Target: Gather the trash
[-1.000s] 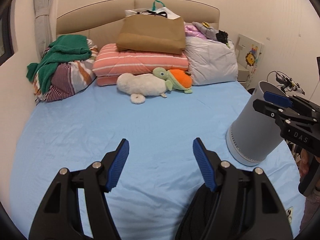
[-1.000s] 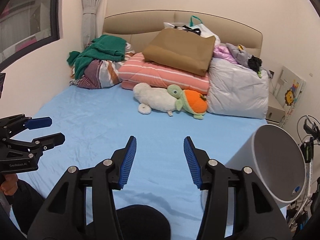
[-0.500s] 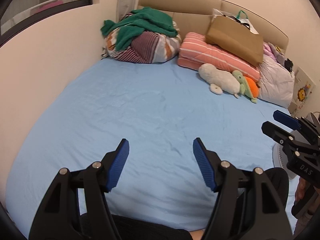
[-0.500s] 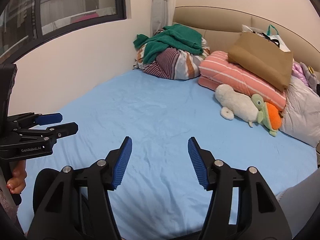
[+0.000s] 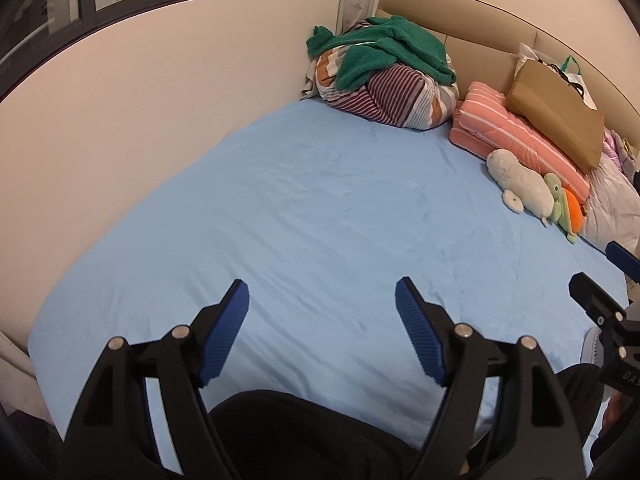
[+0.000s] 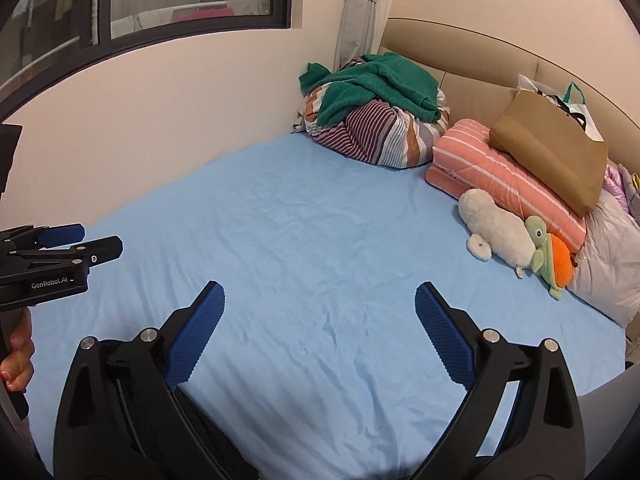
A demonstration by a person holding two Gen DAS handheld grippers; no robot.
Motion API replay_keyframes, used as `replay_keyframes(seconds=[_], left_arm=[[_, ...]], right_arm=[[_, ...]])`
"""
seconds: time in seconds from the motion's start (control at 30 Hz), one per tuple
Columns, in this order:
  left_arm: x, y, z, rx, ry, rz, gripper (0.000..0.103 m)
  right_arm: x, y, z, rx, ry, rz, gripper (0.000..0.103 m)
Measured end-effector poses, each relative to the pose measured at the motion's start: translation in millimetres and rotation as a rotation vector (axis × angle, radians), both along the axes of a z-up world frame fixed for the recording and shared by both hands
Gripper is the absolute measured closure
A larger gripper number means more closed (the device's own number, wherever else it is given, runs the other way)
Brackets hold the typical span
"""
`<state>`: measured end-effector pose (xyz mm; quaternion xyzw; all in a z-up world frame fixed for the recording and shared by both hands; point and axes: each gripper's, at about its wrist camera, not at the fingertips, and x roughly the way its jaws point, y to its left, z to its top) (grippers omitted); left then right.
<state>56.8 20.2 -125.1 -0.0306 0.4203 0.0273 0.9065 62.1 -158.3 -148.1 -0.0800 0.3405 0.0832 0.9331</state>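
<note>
Bedroom scene: a bed with a light blue sheet (image 6: pixel 320 240) fills both wrist views, set against a cream wall with a dark-framed window. Nearest the cameras, the left gripper (image 5: pixel 322 312) and the right gripper (image 6: pixel 320 312) both hover over the foot edge of the bed, each with its blue pads spread wide apart and nothing between them. A dark-clothed knee (image 5: pixel 300 432) shows below the left gripper. Mid-bed, the sheet is wrinkled but carries no loose item. At the head edge lie a striped bundle under a green towel (image 6: pixel 380 84), a folded pink quilt (image 6: pixel 504 176), a brown paper bag (image 6: pixel 552 148), and a white plush toy (image 6: pixel 496 228) beside a green and orange turtle toy (image 6: pixel 552 256). No piece of trash can be identified in either view, so its bearing from either gripper, its long axis, its heading and the nearer hand cannot be stated. This arrangement fits either a cleared bed or a search under way.
</note>
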Motion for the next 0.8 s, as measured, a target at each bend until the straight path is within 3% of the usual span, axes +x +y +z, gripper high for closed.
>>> replay_keyframes(seconds=[0.33,0.8], left_arm=[[-13,-3,14,0.044,-0.007,0.029,0.022],[-19,-13,20,0.028,-0.001,0.002,0.019]], right_arm=[[-2,7,1,0.025,0.046,0.026,0.009],[-3,9,1,0.032,0.052,0.04,0.009]])
